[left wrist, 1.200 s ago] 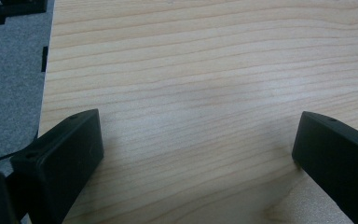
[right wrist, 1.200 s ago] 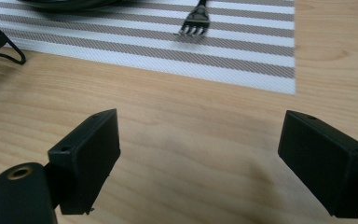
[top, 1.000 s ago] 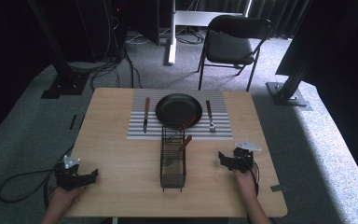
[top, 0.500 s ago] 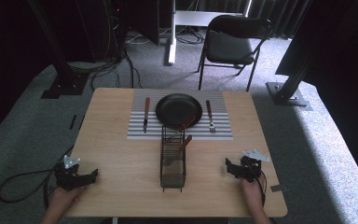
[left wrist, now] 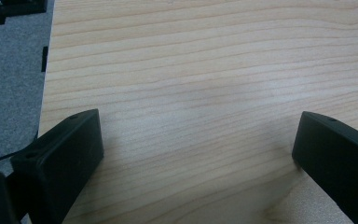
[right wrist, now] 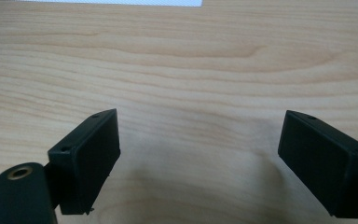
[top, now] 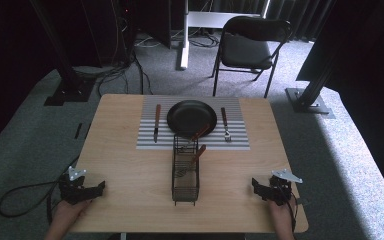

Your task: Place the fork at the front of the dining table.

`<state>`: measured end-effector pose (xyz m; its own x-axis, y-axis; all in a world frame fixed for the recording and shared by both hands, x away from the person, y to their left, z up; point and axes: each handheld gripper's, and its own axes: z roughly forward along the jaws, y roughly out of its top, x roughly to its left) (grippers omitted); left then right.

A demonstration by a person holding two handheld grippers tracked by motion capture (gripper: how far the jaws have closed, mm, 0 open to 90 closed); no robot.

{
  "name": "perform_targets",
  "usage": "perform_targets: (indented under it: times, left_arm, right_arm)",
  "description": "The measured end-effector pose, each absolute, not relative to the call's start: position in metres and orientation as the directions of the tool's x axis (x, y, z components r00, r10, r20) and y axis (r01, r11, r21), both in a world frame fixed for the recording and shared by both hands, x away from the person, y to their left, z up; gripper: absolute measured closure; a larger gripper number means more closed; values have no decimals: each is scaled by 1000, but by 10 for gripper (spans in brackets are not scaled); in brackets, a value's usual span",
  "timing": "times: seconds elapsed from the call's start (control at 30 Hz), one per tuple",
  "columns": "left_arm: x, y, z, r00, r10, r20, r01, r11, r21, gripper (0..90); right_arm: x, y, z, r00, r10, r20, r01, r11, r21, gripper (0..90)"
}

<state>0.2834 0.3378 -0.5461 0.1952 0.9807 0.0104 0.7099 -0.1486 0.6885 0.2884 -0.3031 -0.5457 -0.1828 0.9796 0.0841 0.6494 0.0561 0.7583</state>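
Left gripper (top: 99, 187): rests low at the near left corner of the bench (top: 130, 200), held by the left hand (top: 67, 212) coming in from the near edge. Fingers point right, toward the bench middle. In the left gripper view the fingers (left wrist: 60, 158) stand wide apart over bare wood, nothing between them.

Right gripper (top: 254, 184): near right corner of the bench, right hand (top: 282, 217) behind it, grey plate on top. Fingers point left, toward the rack. In the right gripper view the fingers (right wrist: 86, 156) are spread wide, holding nothing; bare wood grain between them, with a white strip at the far edge of that view.

No readable writing or labels on any item.

Rack (top: 185, 172): black wire, stands mid-bench between the two grippers, well apart from both. Long axis runs near to far. Two brown-handled utensils (top: 199, 150) stick out of its far end, leaning up toward the far right.

Striped mat (top: 147, 137) lies beyond the rack. On it: black plate (top: 191, 117) in the centre, knife (top: 156, 121) to its left, fork (top: 225, 124) to its right, both with long axis near to far. The rack's far end overlaps the mat's near edge.
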Motion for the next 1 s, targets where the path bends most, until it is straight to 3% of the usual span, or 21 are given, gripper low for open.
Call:
perform_targets:
  times: [0.33,0.6,1.0]
  left_arm:
    - [283,338,-546,196,981,11,710,-149,688,16]
    - [283,338,-546,196,981,11,711,-149,687,16]
    - [280,330,-546,89,996,10,723,-72,687,17]
  right_arm:
    - [283,-315,-549,-138,986,89,678,29,734,123]
    - [281,-321,-550,-92,996,13,692,54,720,120]
    - [276,-331,-550,-64,998,13,692,35,721,120]
